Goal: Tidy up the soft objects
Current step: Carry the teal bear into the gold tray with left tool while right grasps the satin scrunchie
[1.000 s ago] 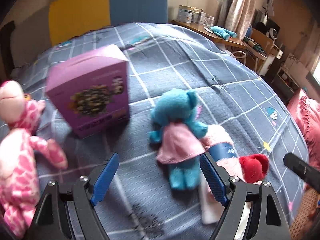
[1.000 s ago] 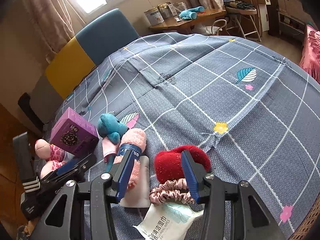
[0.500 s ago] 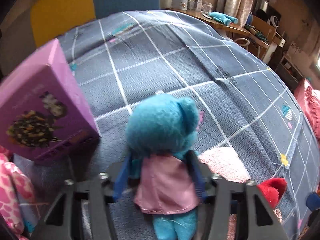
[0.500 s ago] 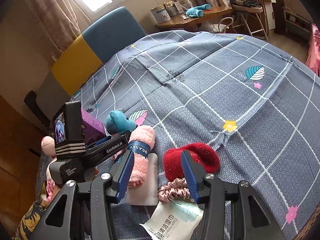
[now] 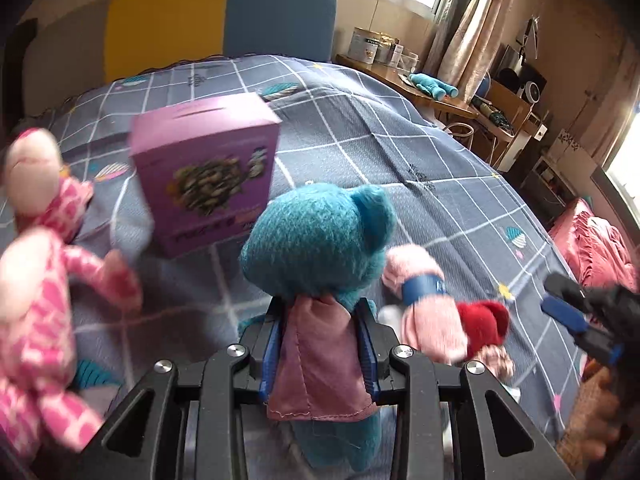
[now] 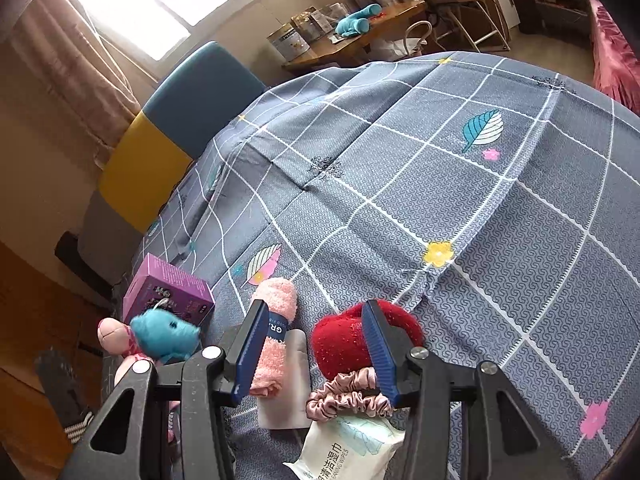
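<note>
- Grey checked bedspread (image 6: pixel 500 220) covers the bed, with a yellow-and-blue headboard (image 5: pixel 220 20) behind.
- At the far left lies a pink spotted plush (image 5: pixel 36 300), beside a purple box (image 5: pixel 208 176).
- Left gripper (image 5: pixel 320 344) is clamped on the blue teddy bear (image 5: pixel 320 240), raised above the bedspread.
- Right gripper (image 6: pixel 316 344) hangs with jaws apart over the pink rolled socks (image 6: pixel 276 320) and red plush (image 6: pixel 344 340).

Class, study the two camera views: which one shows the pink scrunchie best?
The right wrist view: the pink scrunchie lies near and sharp between the open fingers of the right gripper, beside the red plush. The left wrist view shows only a blurred scrap.
</note>
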`<state>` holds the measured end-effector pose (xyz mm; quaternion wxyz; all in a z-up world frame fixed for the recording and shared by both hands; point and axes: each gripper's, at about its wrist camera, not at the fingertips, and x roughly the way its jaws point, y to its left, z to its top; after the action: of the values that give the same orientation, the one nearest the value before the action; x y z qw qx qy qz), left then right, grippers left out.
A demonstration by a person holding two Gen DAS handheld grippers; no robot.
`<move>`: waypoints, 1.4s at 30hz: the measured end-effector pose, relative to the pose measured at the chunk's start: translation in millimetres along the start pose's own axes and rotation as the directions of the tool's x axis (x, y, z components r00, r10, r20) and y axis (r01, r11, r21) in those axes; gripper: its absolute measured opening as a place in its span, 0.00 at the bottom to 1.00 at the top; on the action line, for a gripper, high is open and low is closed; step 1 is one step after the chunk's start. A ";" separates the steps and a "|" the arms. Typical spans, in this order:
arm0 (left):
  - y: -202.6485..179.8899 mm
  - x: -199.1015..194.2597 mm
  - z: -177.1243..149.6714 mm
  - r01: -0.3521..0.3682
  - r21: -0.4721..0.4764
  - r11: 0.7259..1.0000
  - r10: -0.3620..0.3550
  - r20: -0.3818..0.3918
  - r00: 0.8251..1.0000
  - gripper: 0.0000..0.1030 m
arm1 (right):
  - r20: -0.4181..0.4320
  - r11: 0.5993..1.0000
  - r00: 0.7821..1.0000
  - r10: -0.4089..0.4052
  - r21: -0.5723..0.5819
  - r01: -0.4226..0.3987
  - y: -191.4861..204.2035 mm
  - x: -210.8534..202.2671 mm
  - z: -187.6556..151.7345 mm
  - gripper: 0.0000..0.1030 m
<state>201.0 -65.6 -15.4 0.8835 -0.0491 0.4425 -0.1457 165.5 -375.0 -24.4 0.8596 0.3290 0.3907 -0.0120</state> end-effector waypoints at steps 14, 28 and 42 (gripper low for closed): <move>35.0 -82.7 -98.7 0.053 -0.101 0.993 -0.055 -0.010 0.998 0.33 | -0.226 0.985 0.960 -0.166 -0.086 0.150 -0.6 42.2 -22.3 0.50; 44.9 -138.1 -118.8 0.105 -0.138 0.985 -0.096 0.072 0.993 0.34 | -0.246 0.926 0.909 -0.337 -0.263 0.272 8.9 54.6 -42.1 0.66; 65.8 -170.9 -134.0 0.101 -0.181 0.978 -0.076 0.136 0.988 0.34 | -0.245 0.899 0.885 -0.395 -0.303 0.318 7.2 64.9 -41.8 0.19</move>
<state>11.6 54.1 20.7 0.8941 -0.1610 0.3940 -0.1392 184.8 -329.9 -84.4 0.8078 0.1361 0.5692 -0.0708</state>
